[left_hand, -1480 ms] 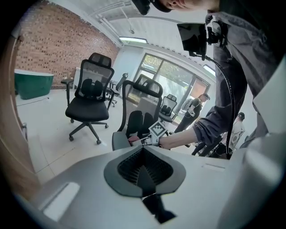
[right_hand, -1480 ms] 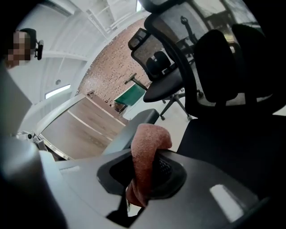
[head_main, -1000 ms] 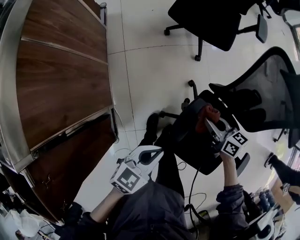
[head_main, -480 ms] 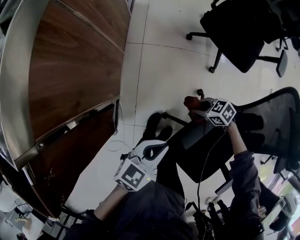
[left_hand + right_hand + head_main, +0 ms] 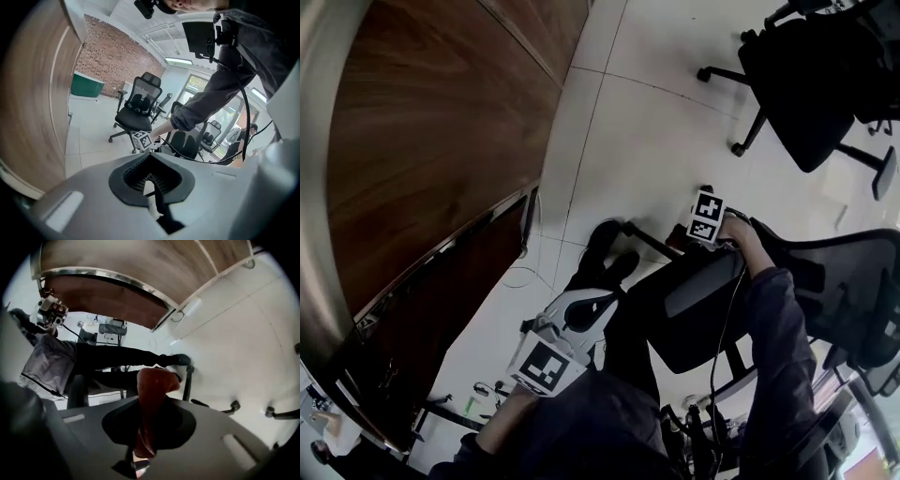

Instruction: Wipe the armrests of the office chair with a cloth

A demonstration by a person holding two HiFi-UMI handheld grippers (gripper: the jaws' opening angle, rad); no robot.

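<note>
My right gripper (image 5: 151,401) is shut on a reddish-brown cloth (image 5: 152,380) that sticks out past its jaws. In the head view the right gripper (image 5: 709,225) sits at the front end of the office chair's grey armrest (image 5: 703,286), and its marker cube hides the cloth there. The chair's mesh backrest (image 5: 848,281) lies to the right. My left gripper (image 5: 581,314) hangs low by the person's knee, away from the chair. In the left gripper view the left gripper (image 5: 150,158) is shut with nothing held between its jaws.
A curved wooden table (image 5: 422,141) fills the left side. A second black office chair (image 5: 797,84) stands at the top right on the pale tiled floor. The person's legs and shoe (image 5: 180,360) are beside the chair base (image 5: 188,380). Thin cables (image 5: 525,277) lie under the table's edge.
My right gripper has carried the cloth from near the backrest forward along the armrest to its front end. The left gripper has stayed low by the knee. The head camera has swung.
</note>
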